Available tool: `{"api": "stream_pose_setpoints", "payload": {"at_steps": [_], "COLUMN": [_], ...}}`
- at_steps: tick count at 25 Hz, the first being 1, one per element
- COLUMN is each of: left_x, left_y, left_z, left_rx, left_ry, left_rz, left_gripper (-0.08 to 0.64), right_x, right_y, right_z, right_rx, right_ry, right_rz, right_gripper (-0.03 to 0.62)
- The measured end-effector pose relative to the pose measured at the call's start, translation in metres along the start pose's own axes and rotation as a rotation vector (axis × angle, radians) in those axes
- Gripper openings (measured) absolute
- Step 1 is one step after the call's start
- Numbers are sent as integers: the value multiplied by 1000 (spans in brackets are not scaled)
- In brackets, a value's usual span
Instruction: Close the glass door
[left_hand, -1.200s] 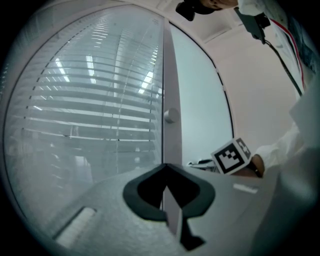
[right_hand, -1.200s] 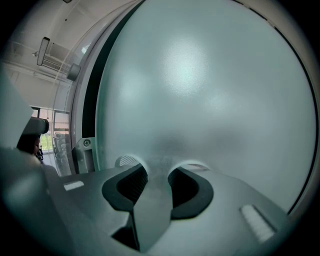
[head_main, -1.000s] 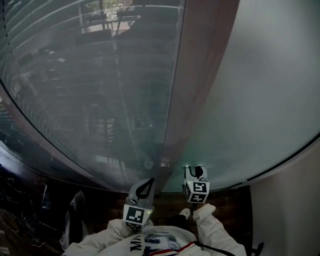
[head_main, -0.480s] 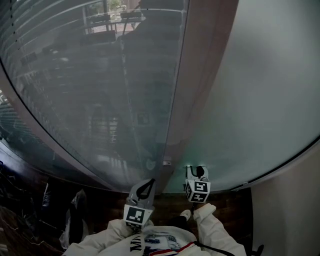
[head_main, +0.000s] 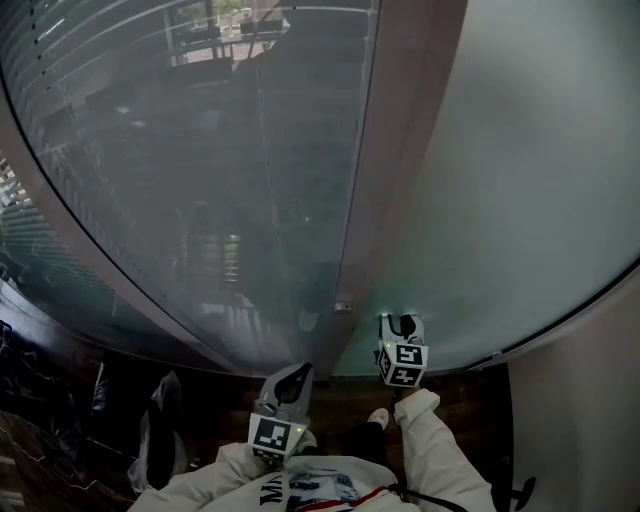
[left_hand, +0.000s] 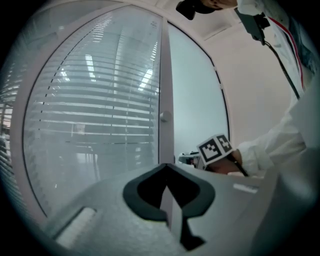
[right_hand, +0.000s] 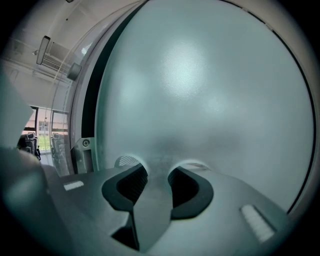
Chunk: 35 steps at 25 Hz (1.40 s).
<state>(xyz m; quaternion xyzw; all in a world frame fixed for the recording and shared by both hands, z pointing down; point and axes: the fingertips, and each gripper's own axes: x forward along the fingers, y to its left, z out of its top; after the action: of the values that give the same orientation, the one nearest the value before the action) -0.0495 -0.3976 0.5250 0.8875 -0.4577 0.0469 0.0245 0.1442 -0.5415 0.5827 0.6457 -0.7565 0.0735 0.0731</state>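
Observation:
The frosted glass door (head_main: 520, 180) fills the right of the head view, next to a wide grey-brown frame post (head_main: 400, 150). My right gripper (head_main: 400, 325) is at the door's lower part, fingertips right up to the frosted pane (right_hand: 210, 85). Its jaws stand apart with nothing between them (right_hand: 157, 167). My left gripper (head_main: 292, 372) hangs back close to my body, short of the glass and pointing at the post. Its jaws meet, with nothing in them (left_hand: 167, 167). The right gripper's marker cube (left_hand: 216, 148) shows in the left gripper view.
A glass wall with slatted blinds (head_main: 200, 170) runs left of the post. A small metal fitting (head_main: 343, 303) sits at the post's foot, and a screwed bracket (right_hand: 86, 143) at the door's edge. Dark bags (head_main: 150, 440) lie on the floor lower left. A white wall (head_main: 600, 420) stands at right.
My left gripper has drawn a little back from the glass. The right gripper stays on the frosted pane. The head view has shifted slightly.

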Motion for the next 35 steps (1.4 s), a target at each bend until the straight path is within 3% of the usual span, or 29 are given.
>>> {"api": "stream_pose_setpoints", "payload": {"at_steps": [4,8,11,14,21,27,35], "left_x": [-14,-33,-46,-64,-109,-162,-225], "left_y": [-12,-22,-29,-36,-106,-175,-227], "left_z": [5,-11,-11,-6,-1,-8,-17], "left_rx": [13,28,23,24,48,47,57], "left_ry": [25,8,17,-3,-20,-25,18], "left_rz": [-35,-10,16,46,56,61,38], "left_gripper": [3,3,3,3,2,3,3], "right_x": [-6,-37,-68,-102,-237,-360,-445], "right_y": [-3,-8,-13,0,24,23,34], "right_z": [9,-3,-6,-5,0,1,-20], "right_rx": [26,56,71,55,33,49,105], "right_ry": [39,54,55,53,-23,-113,-131], "right_rz": [34,41,22,34,134,142,146], "right_gripper": [172,166,119,20,8,8,8]}}
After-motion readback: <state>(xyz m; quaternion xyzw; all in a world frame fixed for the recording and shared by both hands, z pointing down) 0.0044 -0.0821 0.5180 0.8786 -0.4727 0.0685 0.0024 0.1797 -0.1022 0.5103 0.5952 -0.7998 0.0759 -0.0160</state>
